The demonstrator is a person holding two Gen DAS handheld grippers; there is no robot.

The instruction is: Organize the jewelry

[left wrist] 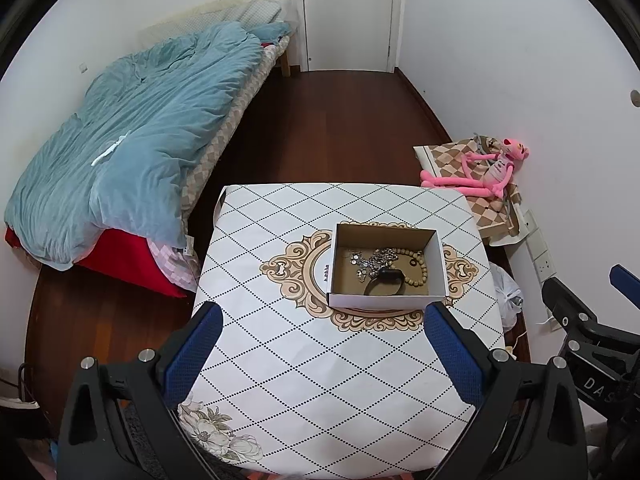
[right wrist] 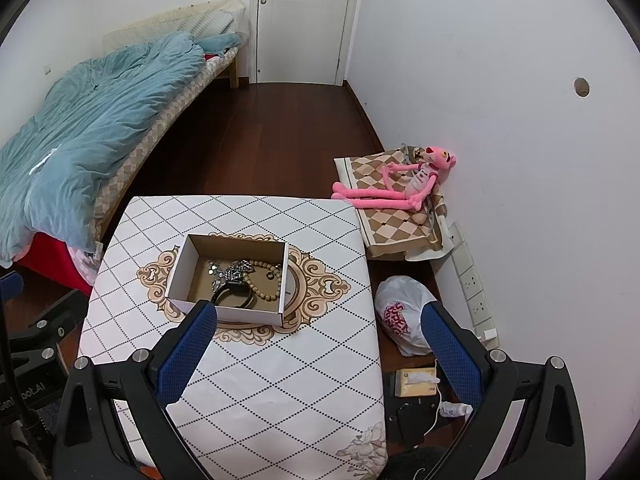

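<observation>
Left to right across the room: a bed with a blue duvet (left wrist: 132, 132) stands along the left wall, well apart from the table (left wrist: 280, 360), whose diamond-patterned cloth carries a single open cardboard box (left wrist: 384, 302) at the centre, over the ornate medallion. Inside the box, from its left side to its right, lie a tangle of silver chain jewelry (left wrist: 370, 260), a black band (left wrist: 386, 286) against the near wall, and a wooden bead bracelet (left wrist: 416, 266) toward the right wall.

The left gripper (left wrist: 322, 356) hangs above the near half of the table, jaws spread wide and empty; the right gripper (right wrist: 318, 356) hangs above the table's near right edge, likewise spread and empty, its left finger overlapping the box's near wall in the right wrist view.

All the jewelry visible sits in the box and none on the cloth, so the task appears either complete or about to begin with sorting inside the box. A further move would call for lowering one tool over the near wall to pinch a single piece, the chains being liable to drag neighbours along.

The cloth around the box is bare on all sides, giving free approach. Beyond the right edge, a plastic bag (right wrist: 402, 312) on the floor and a pink plush toy (right wrist: 404, 184) crowd the wall.
</observation>
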